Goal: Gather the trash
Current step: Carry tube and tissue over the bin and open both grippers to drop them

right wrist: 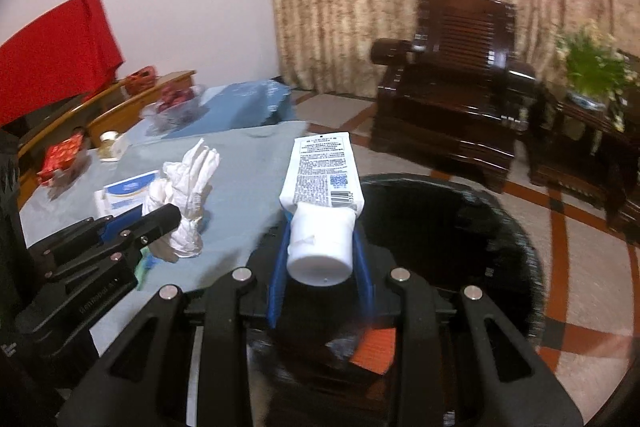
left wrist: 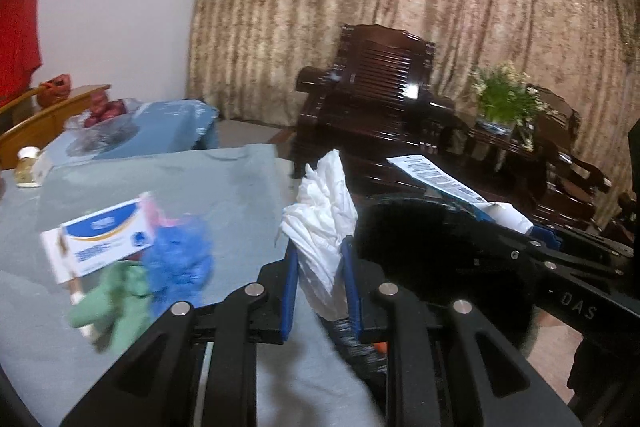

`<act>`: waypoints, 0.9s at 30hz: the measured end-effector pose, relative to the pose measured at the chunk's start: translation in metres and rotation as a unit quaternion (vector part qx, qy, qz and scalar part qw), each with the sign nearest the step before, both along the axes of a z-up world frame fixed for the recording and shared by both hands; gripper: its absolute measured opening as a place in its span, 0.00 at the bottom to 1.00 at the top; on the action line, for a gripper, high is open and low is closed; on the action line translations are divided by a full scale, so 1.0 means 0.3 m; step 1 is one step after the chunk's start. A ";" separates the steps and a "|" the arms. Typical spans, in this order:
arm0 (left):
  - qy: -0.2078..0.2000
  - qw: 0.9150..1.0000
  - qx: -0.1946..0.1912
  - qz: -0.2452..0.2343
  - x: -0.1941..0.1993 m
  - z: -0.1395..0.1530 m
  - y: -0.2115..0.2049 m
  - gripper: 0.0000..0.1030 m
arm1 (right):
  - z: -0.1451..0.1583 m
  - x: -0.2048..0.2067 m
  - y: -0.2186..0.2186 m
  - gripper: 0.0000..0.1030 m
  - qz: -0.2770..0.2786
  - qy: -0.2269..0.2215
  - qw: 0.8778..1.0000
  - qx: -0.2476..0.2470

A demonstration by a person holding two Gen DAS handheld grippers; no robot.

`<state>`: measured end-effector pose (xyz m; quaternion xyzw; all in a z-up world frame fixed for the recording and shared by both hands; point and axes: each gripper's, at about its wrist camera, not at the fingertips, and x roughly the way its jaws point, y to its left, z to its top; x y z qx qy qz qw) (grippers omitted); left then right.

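My left gripper [left wrist: 320, 267] is shut on a crumpled white plastic glove [left wrist: 324, 227], held at the table's right edge beside a black trash bin [left wrist: 432, 247]. My right gripper [right wrist: 320, 259] is shut on a white tube [right wrist: 322, 187] with a large cap, held over the near rim of the black bin [right wrist: 460, 227]. The left gripper with the glove [right wrist: 188, 187] also shows at the left of the right wrist view. On the table [left wrist: 200, 187] lie a white-and-blue box [left wrist: 100, 243], a blue crumpled piece [left wrist: 180, 259] and a green crumpled piece [left wrist: 112, 303].
A small jar [left wrist: 27, 167] stands at the table's far left, a bowl of red fruit [left wrist: 104, 119] behind it. A dark wooden armchair [right wrist: 452, 91] and a side table with a plant [right wrist: 592, 67] stand beyond the bin. A red packet [right wrist: 60, 155] lies far left.
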<state>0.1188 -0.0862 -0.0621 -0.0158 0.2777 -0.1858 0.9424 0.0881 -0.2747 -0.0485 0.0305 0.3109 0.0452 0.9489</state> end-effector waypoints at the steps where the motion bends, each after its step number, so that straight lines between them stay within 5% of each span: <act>1: 0.001 1.000 0.000 -0.007 0.005 -0.002 -0.022 0.20 | -0.004 -0.003 -0.025 0.28 -0.008 0.001 1.000 -0.002; 13: 0.017 0.998 0.020 -0.065 0.080 -0.061 -0.260 0.21 | -0.133 0.001 -0.206 0.28 -0.070 0.040 0.997 -0.013; 17: 0.028 0.996 0.018 -0.079 0.097 -0.080 -0.291 0.36 | -0.187 0.018 -0.239 0.30 -0.080 0.064 0.995 -0.008; 22: 0.029 0.997 0.012 -0.075 0.093 -0.078 -0.263 0.61 | -0.193 0.011 -0.248 0.62 -0.096 0.062 0.993 -0.009; 24: 0.029 0.997 0.006 -0.071 0.087 -0.073 -0.238 0.69 | -0.184 0.003 -0.245 0.81 -0.103 0.054 0.993 -0.011; 27: 0.023 0.998 0.009 -0.066 0.077 -0.064 -0.212 0.74 | -0.167 0.001 -0.232 0.89 -0.102 0.045 0.994 -0.008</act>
